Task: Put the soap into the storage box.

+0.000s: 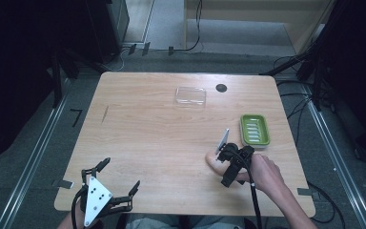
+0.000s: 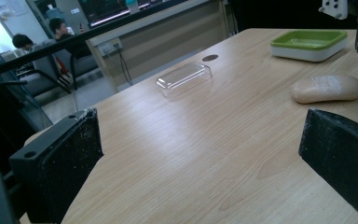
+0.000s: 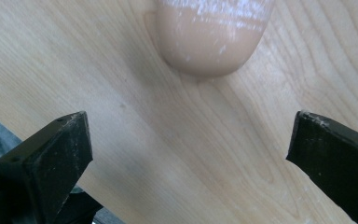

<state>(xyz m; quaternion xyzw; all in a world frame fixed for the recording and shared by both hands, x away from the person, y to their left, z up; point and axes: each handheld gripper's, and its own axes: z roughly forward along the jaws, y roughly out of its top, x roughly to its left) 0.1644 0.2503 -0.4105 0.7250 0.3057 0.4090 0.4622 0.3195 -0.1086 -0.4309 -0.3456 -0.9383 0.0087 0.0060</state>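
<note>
A peach soap bar (image 1: 213,161) lies on the wooden table (image 1: 152,138), just left of my right gripper (image 1: 226,166). In the right gripper view the soap bar (image 3: 214,37) sits just beyond the wide-open jaws of the right gripper (image 3: 191,135), and bare wood lies between them. A green soap dish (image 1: 254,130) stands empty behind the right hand. A clear plastic lid (image 1: 190,95) rests at the far middle. My left gripper (image 1: 119,176) hovers open at the near left edge. From the left gripper (image 2: 200,140) I see the soap bar (image 2: 328,87), dish (image 2: 307,44) and lid (image 2: 184,78) far ahead.
A dark round hole (image 1: 221,88) sits in the tabletop beside the lid. Cables run over the floor behind and right of the table. Metal rails flank both sides. In the left gripper view, seated people (image 2: 37,42) show far beyond the table.
</note>
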